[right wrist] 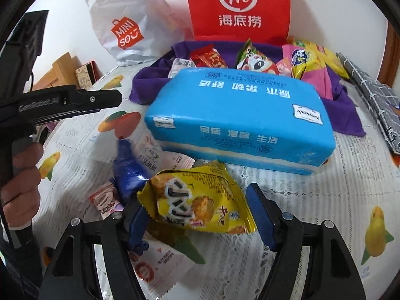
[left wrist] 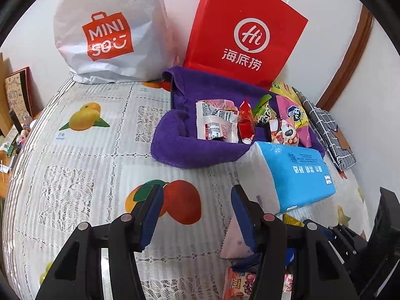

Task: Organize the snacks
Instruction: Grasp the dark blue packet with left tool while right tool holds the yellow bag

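Right gripper [right wrist: 200, 215] gapes wide around a crinkly yellow snack packet [right wrist: 197, 202] lying near the glossy blue tissue pack [right wrist: 240, 117]; left gripper [left wrist: 197, 215] spread wide over lacy tablecloth [left wrist: 82, 165], holding nothing. More glossy wrappers sit on the fuzzy purple towel [left wrist: 175, 142] farther back.

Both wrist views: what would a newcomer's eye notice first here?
The red bag stands upright at the back against the wall, with the white bag to its left. The blue tissue pack lies mid-table in front of a purple cloth holding snacks. Nearest, the yellow snack sits between the open fingers of the right gripper.
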Tool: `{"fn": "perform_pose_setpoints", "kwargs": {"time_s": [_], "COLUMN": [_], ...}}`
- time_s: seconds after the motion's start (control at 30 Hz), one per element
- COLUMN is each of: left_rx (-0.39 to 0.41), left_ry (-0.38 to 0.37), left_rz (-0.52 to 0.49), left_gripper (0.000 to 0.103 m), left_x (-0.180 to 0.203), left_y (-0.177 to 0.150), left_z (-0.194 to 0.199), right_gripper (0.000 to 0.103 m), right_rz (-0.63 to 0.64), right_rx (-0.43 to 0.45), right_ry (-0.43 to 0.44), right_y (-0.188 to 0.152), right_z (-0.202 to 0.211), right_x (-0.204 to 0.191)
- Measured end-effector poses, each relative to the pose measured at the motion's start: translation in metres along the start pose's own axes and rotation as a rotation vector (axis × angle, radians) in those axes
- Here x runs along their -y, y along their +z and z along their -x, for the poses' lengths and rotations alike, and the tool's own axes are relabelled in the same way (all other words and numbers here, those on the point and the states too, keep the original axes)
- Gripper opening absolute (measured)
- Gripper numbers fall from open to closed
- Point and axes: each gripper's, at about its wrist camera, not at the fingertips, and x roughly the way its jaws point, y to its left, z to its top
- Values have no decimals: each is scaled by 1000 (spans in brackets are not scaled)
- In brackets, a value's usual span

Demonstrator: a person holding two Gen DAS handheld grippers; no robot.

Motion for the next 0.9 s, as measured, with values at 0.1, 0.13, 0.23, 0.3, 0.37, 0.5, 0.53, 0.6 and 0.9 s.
{"fn": "perform_pose_setpoints", "kwargs": {"time_s": [0.1,0.13,0.23,0.3,0.37,0.5,0.53,0.6,0.9], "left_rx": [-8,-9,-7,-5,-11,-17,-20,-24,-86], "left_ry": [-4,-14,-58,-76,-90,-157,-186,-208,-180], "left_rz": [-15,-20,-37,-52,-68,-97,-112,-139,-238], "left_gripper": [54,54,54,54,54,55,57,59,60], "left_x": [4,5,10,14,18,27,31,38,67], "left_y": [-2,-2,-4,-5,-7,-12,-15,-20,-51], "left_z": [-1,-1,1,2,3,10,13,16,10], "right_gripper": [69,67,62,62,62,62,62,62,62], "right_rz": [-3,-7,-32,-51,-66,-96,-107,-124,-218], "right_rx": [-2,1,7,32,58,100,109,119,125], "right_ry": [15,13,21,19,13,-17,-34,-61,-135], "right_y": [0,-1,-2,-4,-5,-8,-9,-12,-34], "right_z": [-2,0,5,13,24,44,49,55,68], "right_x": [3,5,12,18,25,41,47,57,104]}}
